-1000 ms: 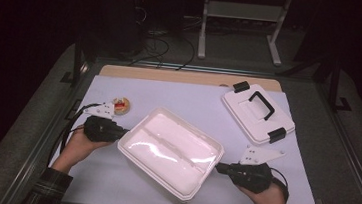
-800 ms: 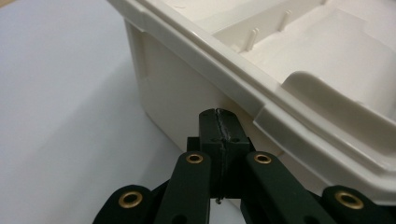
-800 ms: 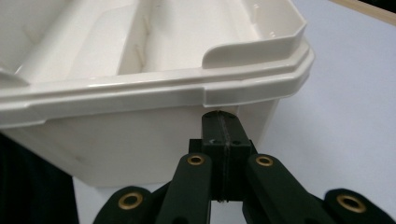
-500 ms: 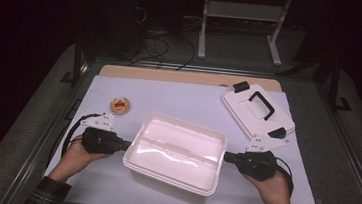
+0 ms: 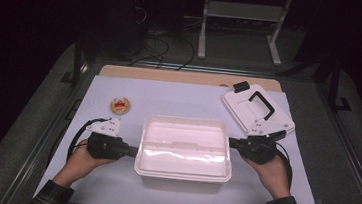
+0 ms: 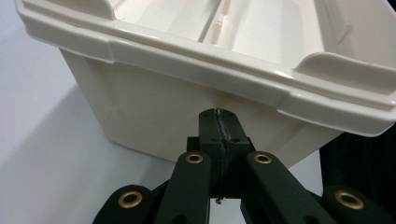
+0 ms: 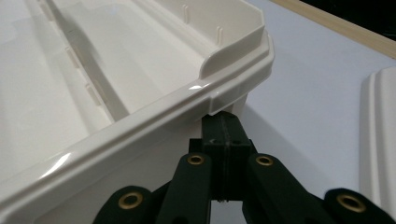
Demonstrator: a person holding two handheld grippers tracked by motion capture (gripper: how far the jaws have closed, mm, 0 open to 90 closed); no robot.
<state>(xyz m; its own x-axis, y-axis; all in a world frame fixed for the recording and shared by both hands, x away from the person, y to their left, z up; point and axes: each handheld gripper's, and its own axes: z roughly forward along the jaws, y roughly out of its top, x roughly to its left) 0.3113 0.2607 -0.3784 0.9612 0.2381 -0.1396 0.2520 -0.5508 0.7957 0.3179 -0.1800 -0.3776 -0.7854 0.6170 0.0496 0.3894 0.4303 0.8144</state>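
And the white tub [image 5: 184, 150] has swung round since a second ago: it lay skewed across the mat then, and now it sits square to the person, long sides running left to right, in the near middle of the tabletop [image 5: 184, 97]. Both hands have come in level with it, one at each short end.

Left gripper [image 5: 131, 151] is pressed up against the tub's left end wall, jaws shut tight together with nothing between them; in the left gripper view the closed tip [image 6: 219, 122] sits just under the overhanging rim. Right gripper [image 5: 233, 142] mirrors it at the right end, jaws likewise closed on nothing, tip [image 7: 223, 126] tucked beneath the rim near a corner. The tub is open-topped, with a low ridge running along its floor.

Around it: the tub's white lid [image 5: 258, 109] with a black handle lies flat at the far right, close behind the right hand [image 5: 272, 173] and apart from the tub. A small round thing [image 5: 120, 105], red and yellow on top, sits at the far left, beyond the left hand [image 5: 80, 157]. Nothing lies between the tub and either of them, and the near mat is bare
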